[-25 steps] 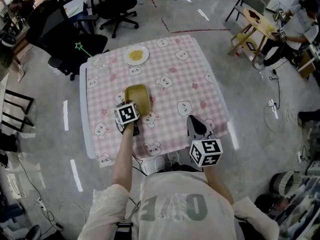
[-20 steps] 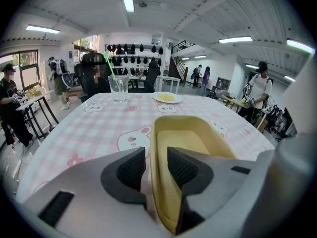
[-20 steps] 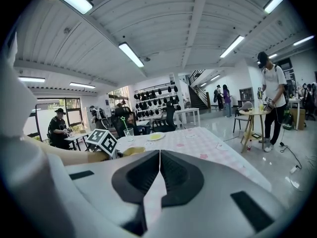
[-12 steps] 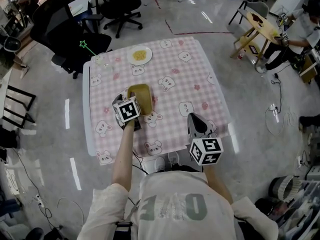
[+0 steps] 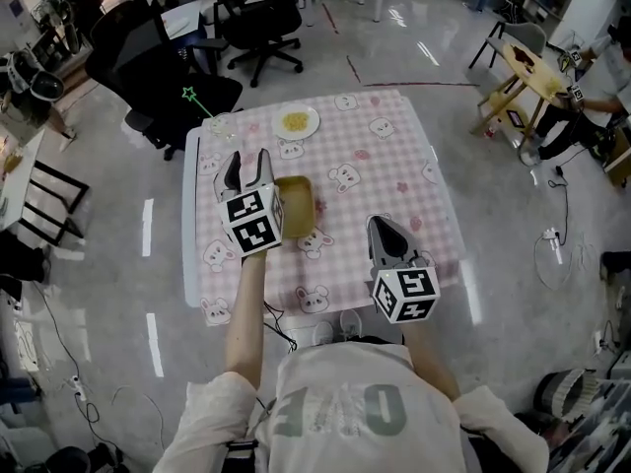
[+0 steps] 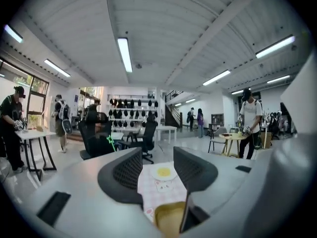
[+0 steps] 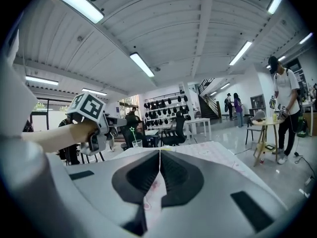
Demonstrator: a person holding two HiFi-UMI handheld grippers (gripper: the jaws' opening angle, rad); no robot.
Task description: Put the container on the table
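Note:
A yellow rectangular container [image 5: 297,205] rests on the pink checked table [image 5: 394,180], free of both grippers. My left gripper [image 5: 246,166] is lifted above the container's left side; its jaws are opening and nothing is between them. In the left gripper view the wide-apart jaws frame the table, with the container [image 6: 169,219] low between and beyond them. My right gripper [image 5: 383,233] hangs over the table's near right part, shut and empty. In the right gripper view the right gripper [image 7: 159,168] shows its jaws pressed together.
A white plate of yellow food [image 5: 296,121] and a clear glass [image 5: 222,126] stand at the table's far side. Black office chairs [image 5: 163,67] are beyond the far left corner. A wooden table [image 5: 532,67] with a person stands at the far right.
The left gripper let go of the container, opened wide and rose well above the table. The container stays on the cloth. The right gripper lifted a little.

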